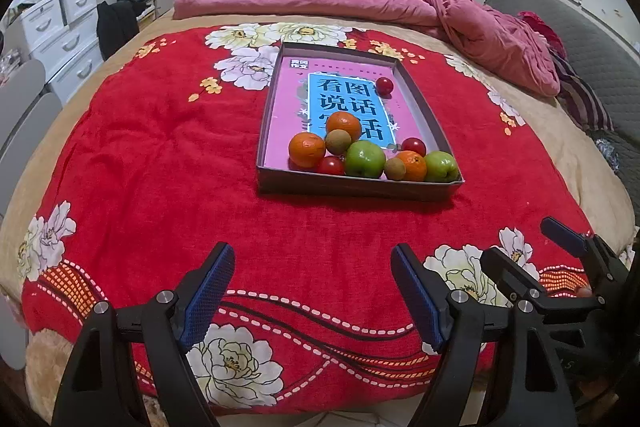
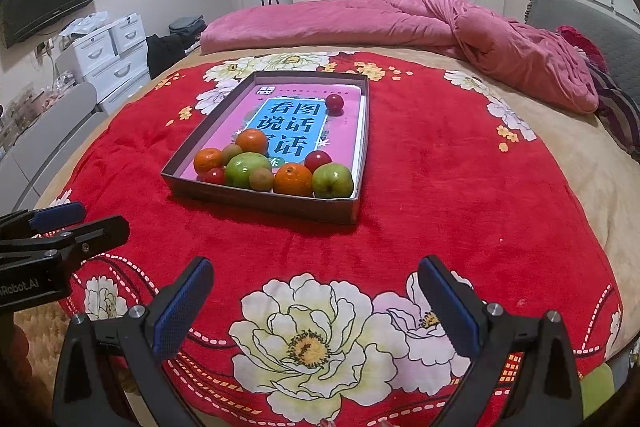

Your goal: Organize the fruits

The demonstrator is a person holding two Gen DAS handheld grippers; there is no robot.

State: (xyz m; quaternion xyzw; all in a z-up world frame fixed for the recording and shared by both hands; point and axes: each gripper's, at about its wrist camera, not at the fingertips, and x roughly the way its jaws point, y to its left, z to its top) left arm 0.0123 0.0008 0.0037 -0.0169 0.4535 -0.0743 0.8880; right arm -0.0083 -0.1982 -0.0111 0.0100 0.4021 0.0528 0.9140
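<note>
Left wrist view: the left gripper (image 1: pixel 312 291) hovers empty with fingers spread over the red floral blanket (image 1: pixel 160 155); ahead, a shallow box (image 1: pixel 360 189) holds oranges, green apples (image 1: pixel 365 159), kiwis and small red fruits bunched at its near wall, one red fruit (image 1: pixel 385 86) apart. At right, the right gripper (image 2: pixel 316 301) is likewise spread and empty. Whether sorted or awaiting sorting is unclear; any grasp should approach from above, since neighbours touch.

The box (image 1: pixel 360 189) front wall hides the lower parts of the fruits just behind it. The book (image 1: pixel 288 95) in the box is partly covered by fruits, so its lowest title characters cannot be read. Small print at the book's top is too small to tell. Left of the box, the right tool (image 1: pixel 520 259) is cut by the picture's edge in the left wrist view.
</note>
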